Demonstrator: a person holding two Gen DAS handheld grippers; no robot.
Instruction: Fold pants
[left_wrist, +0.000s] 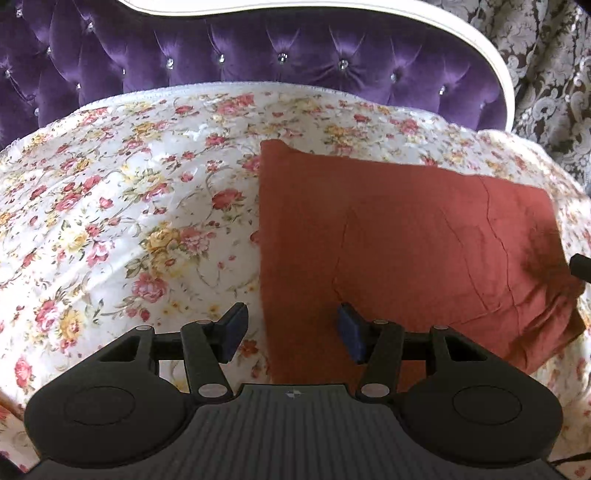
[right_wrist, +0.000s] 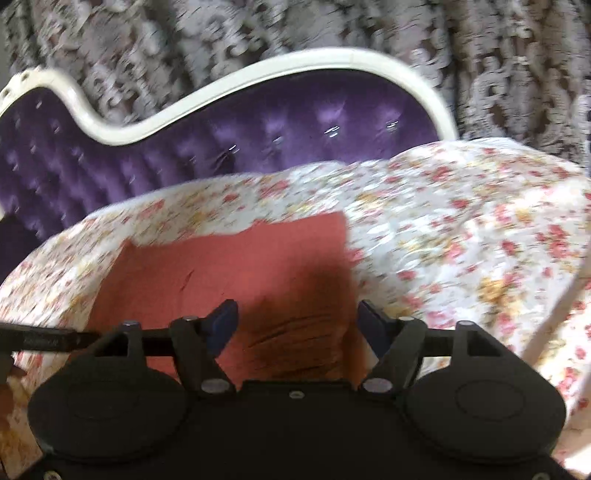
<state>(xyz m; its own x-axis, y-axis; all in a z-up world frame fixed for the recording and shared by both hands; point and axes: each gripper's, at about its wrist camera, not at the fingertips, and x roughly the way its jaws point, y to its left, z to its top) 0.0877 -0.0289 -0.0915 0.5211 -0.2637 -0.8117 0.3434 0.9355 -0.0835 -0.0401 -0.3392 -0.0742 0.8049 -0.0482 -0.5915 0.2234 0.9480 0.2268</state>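
Observation:
The rust-red pants (left_wrist: 406, 240) lie folded into a flat rectangle on the floral bedspread (left_wrist: 129, 221). My left gripper (left_wrist: 291, 332) is open and empty, hovering over the pants' near left edge, one pad over the bedspread and one over the cloth. In the blurred right wrist view the pants (right_wrist: 229, 266) lie ahead and to the left. My right gripper (right_wrist: 297, 325) is open and empty above their near right corner, where its shadow falls. A tip of the right gripper shows at the right edge of the left wrist view (left_wrist: 580, 264).
A purple tufted headboard (left_wrist: 258, 55) with a white frame stands behind the bed. A patterned grey curtain (left_wrist: 554, 74) hangs to the right. The bedspread (right_wrist: 461, 240) stretches wide on both sides of the pants.

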